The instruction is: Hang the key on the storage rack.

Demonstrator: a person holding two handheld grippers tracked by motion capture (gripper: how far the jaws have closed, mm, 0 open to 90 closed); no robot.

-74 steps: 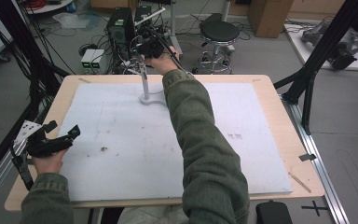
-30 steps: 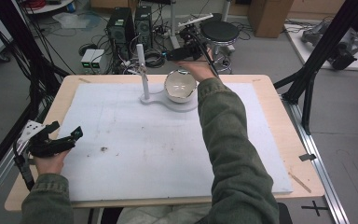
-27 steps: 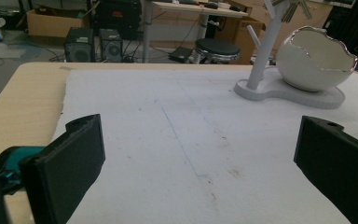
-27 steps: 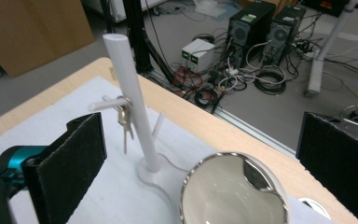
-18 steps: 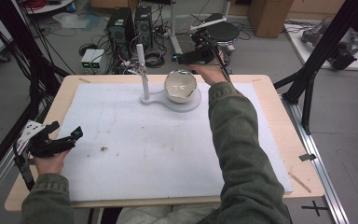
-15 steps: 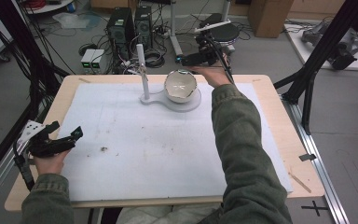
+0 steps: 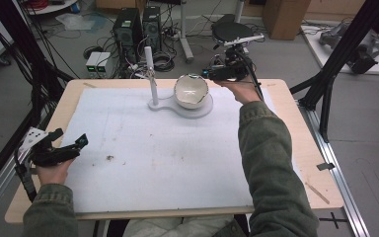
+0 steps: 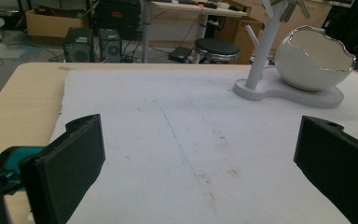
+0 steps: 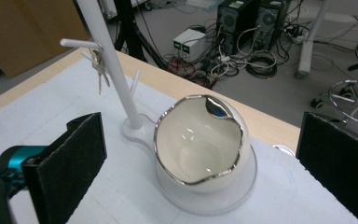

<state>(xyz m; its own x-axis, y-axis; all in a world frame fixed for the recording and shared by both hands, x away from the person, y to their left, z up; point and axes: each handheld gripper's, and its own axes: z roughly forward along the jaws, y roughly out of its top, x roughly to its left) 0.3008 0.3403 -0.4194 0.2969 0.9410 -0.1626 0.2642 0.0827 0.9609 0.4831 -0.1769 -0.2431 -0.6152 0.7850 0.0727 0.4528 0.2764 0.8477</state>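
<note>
Currently your right gripper (image 7: pixel 212 74) hovers just beyond and right of the egg-shaped bowl (image 9: pixel 200 144), jaws spread wide with nothing between them; in its own view the bowl sits ahead and below, between the two jaws; the bowl rests on the round end of a white stand base (image 9: pixel 242 191), with the peg post (image 9: pixel 112 70) to its left carrying a small bunch of keys (image 9: pixel 100 70). The bowl looks like glazed ceramic with a jagged silvered rim; judge it rigid, slick, brittle at the rim; a hold across the smooth lower wall seems safer than the edge. Your left gripper (image 7: pixel 66 148) rests near the table (image 7: pixel 296 148) edge, well apart, jaws likewise parted and empty.
</note>
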